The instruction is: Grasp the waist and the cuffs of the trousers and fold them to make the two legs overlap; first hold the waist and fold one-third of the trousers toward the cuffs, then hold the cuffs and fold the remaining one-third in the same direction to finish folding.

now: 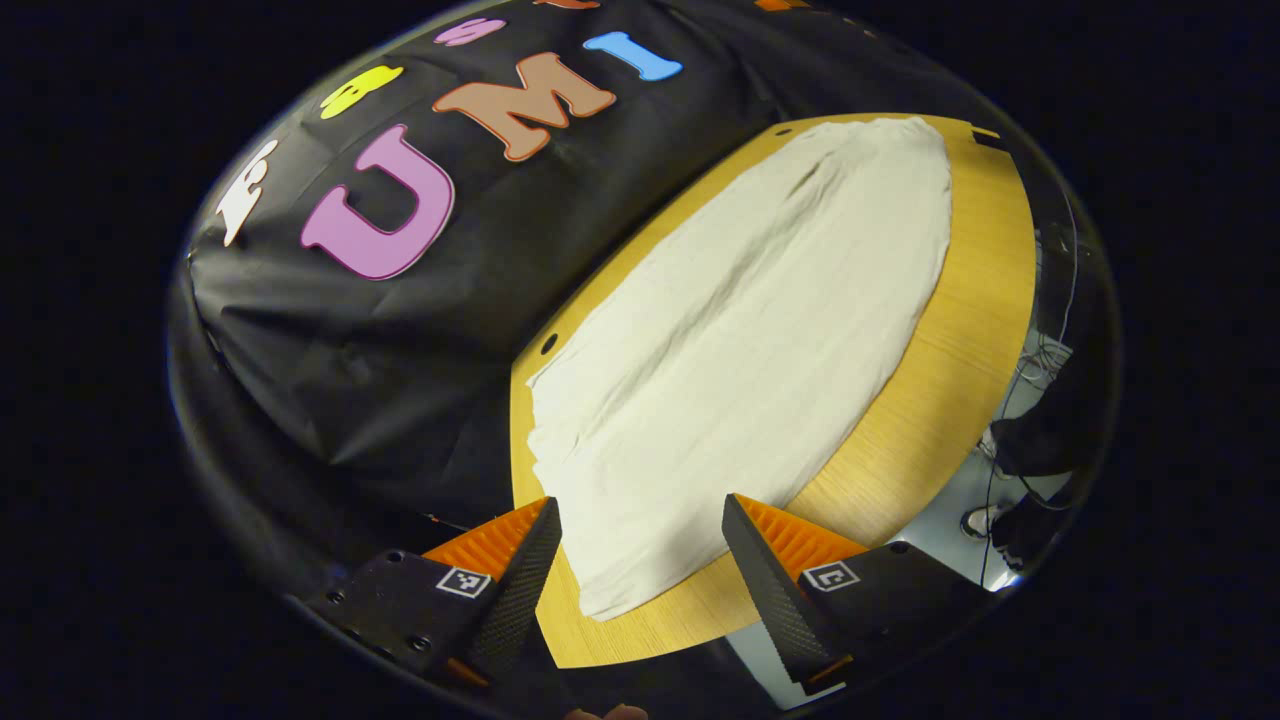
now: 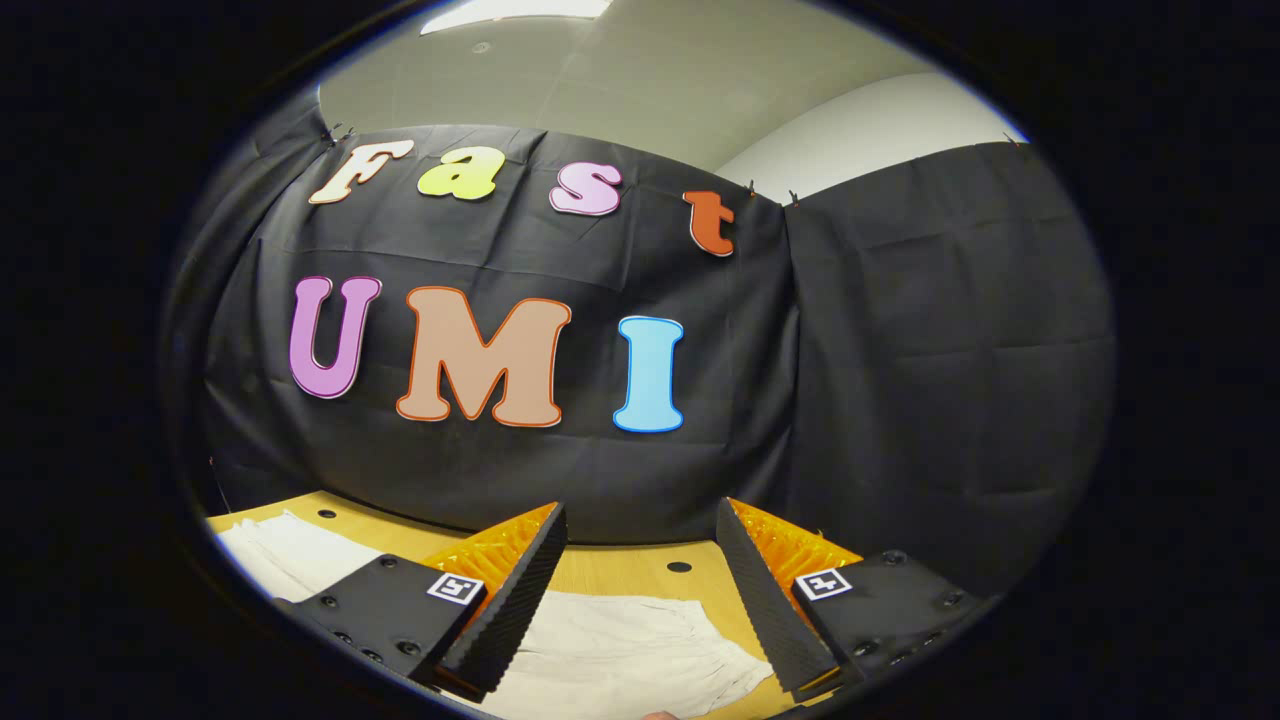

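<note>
The booth's black cloth wall (image 2: 900, 380) stands behind everything, rising at the far side of my one wooden table (image 1: 960, 330). In the left gripper view the table runs from about 6 o'clock up toward 1 o'clock, and I count two small dark holes along its wall-side edge. In the right gripper view I count two such holes as well, near the far edge at 6 o'clock.

One pair of pale trousers (image 1: 740, 340) lies flat on that table, spread out and lightly creased. Their long axis follows the table's length: in the left gripper view one end sits near me at about 6 o'clock and the other points away toward 1 o'clock. I cannot tell from this view which end is the waist and which the cuffs. In the right gripper view I see an end of the trousers low down, with gathered pleats at about 5 o'clock, lying between and below my fingers.

My left gripper (image 1: 640, 545) hangs above the near end of the trousers, its two fingers spread wide and holding nothing; the cloth shows in the gap between them. My right gripper (image 2: 640, 560) also has its two fingers parted and empty, pointing at the wall above the table's far edge.
</note>
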`<action>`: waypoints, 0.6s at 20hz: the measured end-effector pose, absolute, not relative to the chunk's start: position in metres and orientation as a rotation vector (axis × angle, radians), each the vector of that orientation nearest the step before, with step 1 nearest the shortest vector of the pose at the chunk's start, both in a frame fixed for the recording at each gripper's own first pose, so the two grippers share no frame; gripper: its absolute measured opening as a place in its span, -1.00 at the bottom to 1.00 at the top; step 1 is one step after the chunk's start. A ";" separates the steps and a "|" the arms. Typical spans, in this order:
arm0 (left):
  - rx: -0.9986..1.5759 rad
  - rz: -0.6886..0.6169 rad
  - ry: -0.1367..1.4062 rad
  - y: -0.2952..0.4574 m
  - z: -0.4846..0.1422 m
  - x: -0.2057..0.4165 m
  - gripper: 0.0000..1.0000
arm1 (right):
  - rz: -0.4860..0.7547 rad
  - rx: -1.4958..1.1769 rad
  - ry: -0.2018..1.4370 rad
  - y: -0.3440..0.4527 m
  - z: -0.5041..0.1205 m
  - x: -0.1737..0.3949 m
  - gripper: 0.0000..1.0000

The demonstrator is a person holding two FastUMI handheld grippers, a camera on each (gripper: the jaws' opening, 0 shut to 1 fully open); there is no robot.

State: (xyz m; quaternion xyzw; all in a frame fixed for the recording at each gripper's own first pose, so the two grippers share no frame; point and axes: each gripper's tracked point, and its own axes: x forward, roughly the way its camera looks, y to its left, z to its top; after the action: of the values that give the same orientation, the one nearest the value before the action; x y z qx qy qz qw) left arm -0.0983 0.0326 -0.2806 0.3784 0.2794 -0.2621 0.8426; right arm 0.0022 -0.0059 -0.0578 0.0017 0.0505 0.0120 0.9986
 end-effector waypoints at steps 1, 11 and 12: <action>0.832 -0.573 0.603 0.036 -0.286 -0.101 0.94 | 0.021 0.004 0.106 -0.008 -0.060 0.002 0.94; 1.109 -0.751 0.658 0.049 -0.315 -0.108 0.94 | -0.009 -0.006 0.121 -0.026 -0.066 0.005 0.94; 1.126 -0.766 0.659 0.049 -0.317 -0.105 0.94 | -0.011 -0.008 0.124 -0.028 -0.067 0.007 0.94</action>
State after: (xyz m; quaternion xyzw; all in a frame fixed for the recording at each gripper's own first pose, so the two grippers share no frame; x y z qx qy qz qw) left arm -0.1053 0.0490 -0.3170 0.5108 0.2991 -0.3476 0.7272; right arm 0.0066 -0.0277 -0.0667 -0.0040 0.0619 -0.0056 0.9981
